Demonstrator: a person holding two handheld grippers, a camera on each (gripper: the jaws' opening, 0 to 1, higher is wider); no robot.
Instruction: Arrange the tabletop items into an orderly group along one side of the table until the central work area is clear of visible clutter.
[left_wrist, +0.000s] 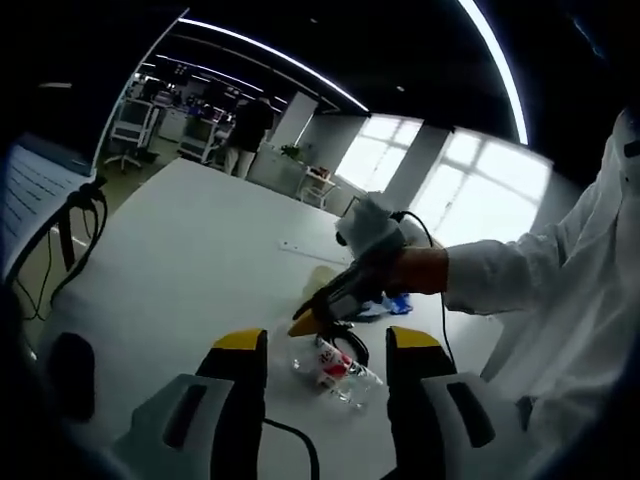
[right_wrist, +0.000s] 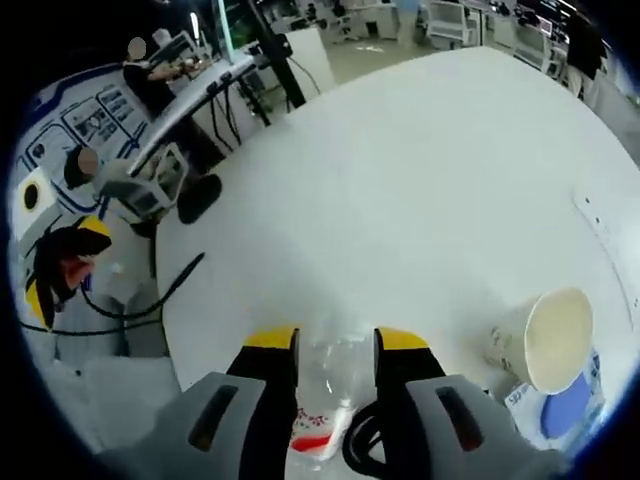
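Though half hidden between jaws, clear bottle (right_wrist: 325, 400) clamped by right hand-held gripper (right_wrist: 335, 345); left (left_wrist: 325, 345) apart.

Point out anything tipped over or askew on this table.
The paper cup lies on its side on the white table, mouth facing the camera. The clear plastic bottle also lies flat, between the right hand-held gripper jaws. No spill is visible.

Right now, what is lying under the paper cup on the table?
The paper cup lies tipped on its side, partly over a blue and white packet. How far the packet reaches beneath the cup is hidden.
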